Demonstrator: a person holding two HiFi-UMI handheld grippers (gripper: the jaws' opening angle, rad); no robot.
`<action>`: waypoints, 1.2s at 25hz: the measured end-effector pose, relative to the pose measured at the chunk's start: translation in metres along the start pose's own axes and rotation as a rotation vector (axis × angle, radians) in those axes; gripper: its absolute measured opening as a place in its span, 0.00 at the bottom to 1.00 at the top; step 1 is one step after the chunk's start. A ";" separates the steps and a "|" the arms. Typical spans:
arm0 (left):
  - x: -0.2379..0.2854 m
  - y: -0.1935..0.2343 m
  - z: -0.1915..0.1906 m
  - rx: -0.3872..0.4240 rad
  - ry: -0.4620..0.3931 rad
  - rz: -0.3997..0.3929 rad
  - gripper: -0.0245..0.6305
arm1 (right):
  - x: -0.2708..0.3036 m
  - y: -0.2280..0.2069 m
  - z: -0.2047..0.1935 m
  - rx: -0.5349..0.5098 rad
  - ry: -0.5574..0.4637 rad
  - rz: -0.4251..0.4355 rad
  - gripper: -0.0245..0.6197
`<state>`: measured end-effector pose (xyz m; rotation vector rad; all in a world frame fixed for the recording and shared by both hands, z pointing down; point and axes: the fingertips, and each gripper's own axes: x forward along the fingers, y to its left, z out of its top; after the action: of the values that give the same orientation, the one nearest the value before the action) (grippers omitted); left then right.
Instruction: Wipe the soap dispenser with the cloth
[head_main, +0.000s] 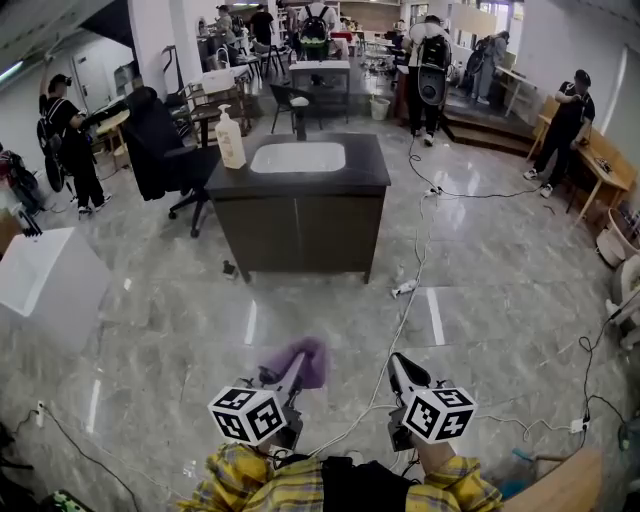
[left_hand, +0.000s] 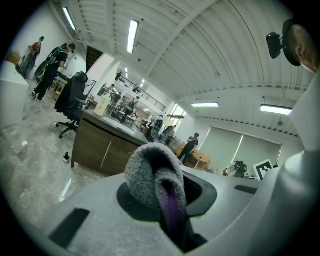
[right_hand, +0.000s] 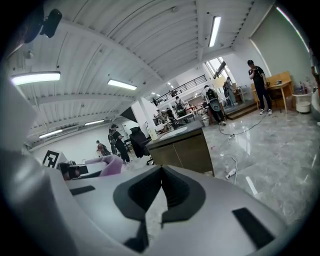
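Head view: grey marble hall floor (head_main: 500, 300). The cream plastic pump soap dispenser (head_main: 230, 138) stands on the dark sink desk (head_main: 300, 190), well ahead.

Left gripper view: left gripper (left_hand: 161, 196) jaws clamp the purple-grey fleece cloth (left_hand: 150, 175).

Right gripper view: right gripper (right_hand: 161, 175) jaws are closed and empty.

Risk: an unsteadied dispenser may topple under wiping, and the white floor cable (head_main: 404, 290) may trip the approach.

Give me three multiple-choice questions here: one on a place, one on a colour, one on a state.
1. Where does the soap dispenser stand? A) inside the basin B) on the counter, left of the basin C) in the left claw
2. The cloth's colour? A) green B) purple C) orange
3. The right claw is? A) wide open B) shut on the cloth C) shut, empty
Answers: B, it stands beside the basin; B, purple shows at the left claw; C, its jaws meet on nothing.
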<state>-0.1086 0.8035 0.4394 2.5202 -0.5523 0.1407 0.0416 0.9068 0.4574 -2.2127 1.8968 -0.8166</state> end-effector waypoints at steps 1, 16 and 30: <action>0.002 -0.004 -0.002 0.000 -0.003 0.003 0.11 | -0.002 -0.004 0.001 -0.002 0.004 0.006 0.05; 0.024 -0.023 -0.013 0.009 -0.002 0.076 0.11 | 0.002 -0.051 -0.002 0.041 0.049 0.028 0.05; 0.076 0.043 0.032 0.015 0.017 0.017 0.11 | 0.083 -0.044 0.024 0.018 0.047 -0.034 0.05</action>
<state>-0.0578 0.7269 0.4496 2.5267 -0.5683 0.1731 0.0978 0.8314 0.4821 -2.2402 1.8692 -0.8952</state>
